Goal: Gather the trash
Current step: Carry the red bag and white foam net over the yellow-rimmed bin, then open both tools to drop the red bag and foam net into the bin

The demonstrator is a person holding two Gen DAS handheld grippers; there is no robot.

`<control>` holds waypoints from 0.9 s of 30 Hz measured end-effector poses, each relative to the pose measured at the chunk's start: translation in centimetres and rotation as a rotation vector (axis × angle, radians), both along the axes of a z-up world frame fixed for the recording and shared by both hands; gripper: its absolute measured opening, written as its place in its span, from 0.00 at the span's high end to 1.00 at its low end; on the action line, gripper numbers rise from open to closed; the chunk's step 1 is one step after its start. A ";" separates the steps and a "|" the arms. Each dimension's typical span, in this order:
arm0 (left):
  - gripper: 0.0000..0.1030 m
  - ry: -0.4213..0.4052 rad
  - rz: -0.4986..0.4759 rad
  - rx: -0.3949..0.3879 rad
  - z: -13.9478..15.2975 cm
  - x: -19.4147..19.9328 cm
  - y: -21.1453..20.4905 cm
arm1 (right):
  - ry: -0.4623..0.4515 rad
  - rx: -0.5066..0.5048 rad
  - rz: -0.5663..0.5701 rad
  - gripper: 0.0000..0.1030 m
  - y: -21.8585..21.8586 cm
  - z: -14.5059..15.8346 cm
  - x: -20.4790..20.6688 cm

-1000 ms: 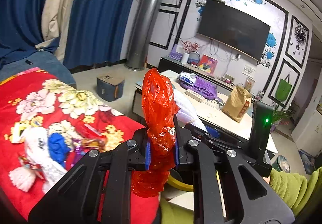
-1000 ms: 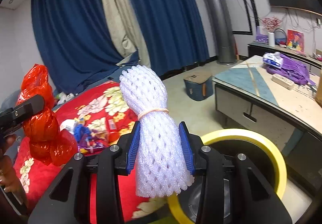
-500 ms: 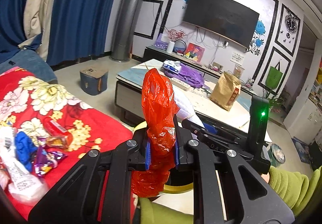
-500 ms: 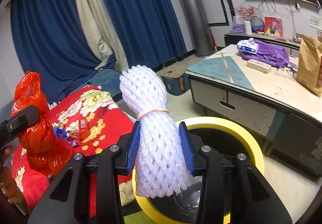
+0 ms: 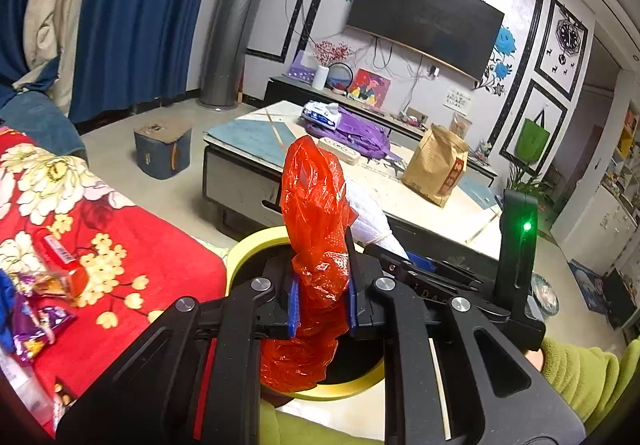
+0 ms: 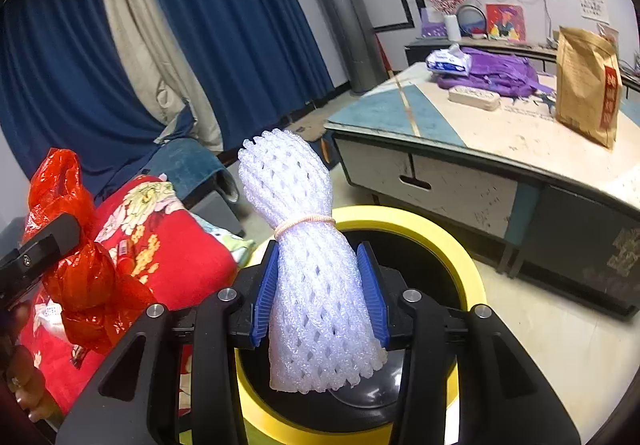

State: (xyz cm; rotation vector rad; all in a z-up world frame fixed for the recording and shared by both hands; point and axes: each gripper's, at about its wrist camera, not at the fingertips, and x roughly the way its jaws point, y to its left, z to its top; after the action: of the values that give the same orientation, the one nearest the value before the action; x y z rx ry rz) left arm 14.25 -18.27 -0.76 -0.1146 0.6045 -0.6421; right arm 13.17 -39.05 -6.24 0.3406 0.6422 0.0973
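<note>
My left gripper (image 5: 322,303) is shut on a crumpled red plastic bag (image 5: 316,229) and holds it above the yellow-rimmed trash bin (image 5: 248,251). My right gripper (image 6: 320,293) is shut on a white foam fruit net (image 6: 308,245) tied with a rubber band, right over the same bin (image 6: 436,229). The red bag also shows at the left of the right wrist view (image 6: 76,245). The foam net shows behind the red bag in the left wrist view (image 5: 370,215). More wrappers (image 5: 40,309) lie on the red floral blanket (image 5: 160,245).
A low coffee table (image 6: 480,137) stands just beyond the bin, with a brown paper bag (image 6: 586,81), a purple bag (image 6: 496,73) and a tissue pack on it. A small blue stool (image 5: 162,147) sits on the floor. Blue curtains hang at the left.
Both grippers have swung away from the blanket toward the bin, still holding the red bag and the foam net. The bin and coffee table now fill more of both views.
</note>
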 end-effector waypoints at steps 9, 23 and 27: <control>0.89 0.055 -0.038 0.015 -2.3 2.1 -1.9 | 0.061 0.030 -0.039 0.62 -1.7 -2.0 0.7; 0.23 0.092 0.019 0.015 -3.8 3.6 -1.9 | 0.134 0.087 -0.104 0.46 -3.3 -3.9 1.3; 0.11 0.082 0.070 0.022 -3.7 3.4 -1.0 | 0.118 0.067 -0.129 0.38 -3.4 -3.6 1.0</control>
State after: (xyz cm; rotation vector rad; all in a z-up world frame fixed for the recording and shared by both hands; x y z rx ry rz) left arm 17.66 -19.27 -4.42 -0.1413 0.6834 -0.5654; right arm 14.20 -42.42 -9.87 0.4539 0.7334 -0.0254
